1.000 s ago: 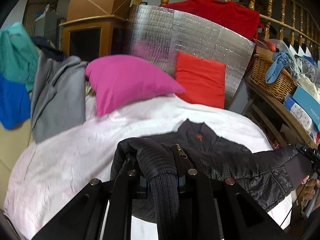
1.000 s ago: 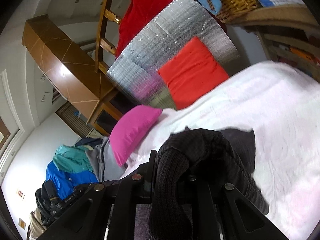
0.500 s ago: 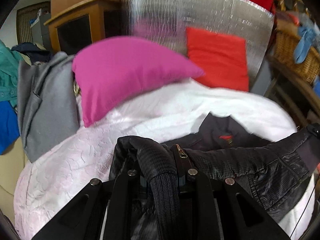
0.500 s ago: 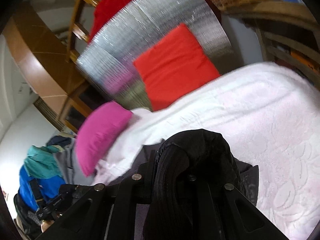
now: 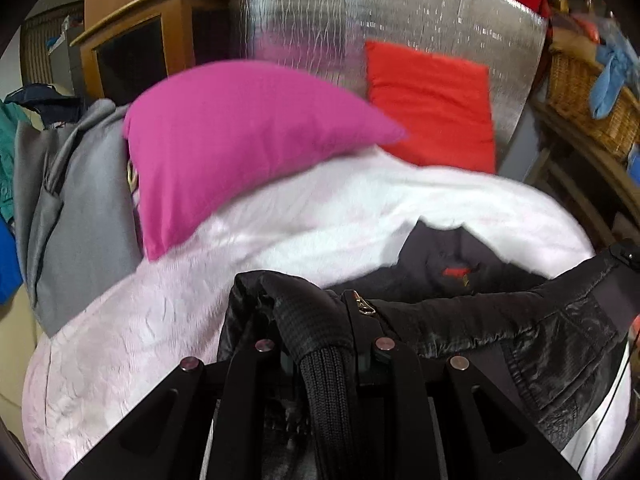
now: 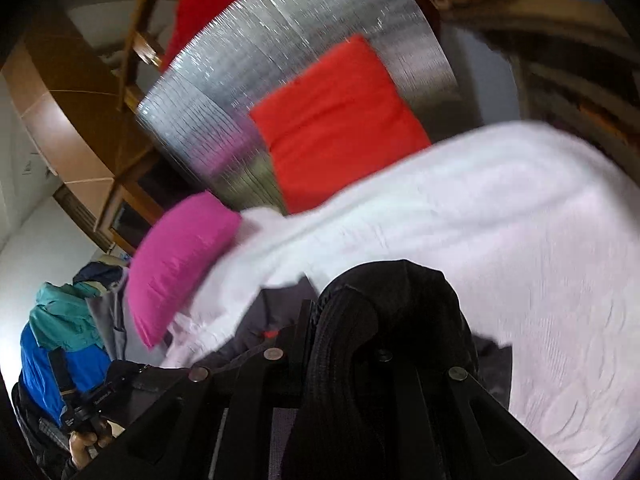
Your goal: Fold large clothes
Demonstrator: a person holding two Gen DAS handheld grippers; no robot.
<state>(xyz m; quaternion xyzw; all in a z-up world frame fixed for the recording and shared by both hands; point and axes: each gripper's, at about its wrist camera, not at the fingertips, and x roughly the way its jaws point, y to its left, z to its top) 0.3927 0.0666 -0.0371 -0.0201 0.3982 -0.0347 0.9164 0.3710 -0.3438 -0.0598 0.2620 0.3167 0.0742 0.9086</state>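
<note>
A black jacket (image 5: pixel 500 320) with ribbed knit hem lies partly on the white bedspread (image 5: pixel 280 220), its collar with a red label toward the pillows. My left gripper (image 5: pixel 320 352) is shut on the jacket's ribbed hem next to the zipper and holds it lifted above the bed. In the right wrist view my right gripper (image 6: pixel 344 352) is shut on the other ribbed edge of the jacket (image 6: pixel 400 292), also lifted above the bedspread (image 6: pixel 520 240). The hem stretches between both grippers.
A pink pillow (image 5: pixel 240 132) and a red pillow (image 5: pixel 432 100) lean on a silver foil panel (image 5: pixel 400 20) at the bed's head. Grey and blue clothes (image 5: pixel 68 200) hang at left. A wicker basket (image 5: pixel 588 92) sits on shelves at right.
Both grippers have carried the jacket's hem forward toward the pillows. The collar and pillows now appear closer. The grip on the hem is unchanged.
</note>
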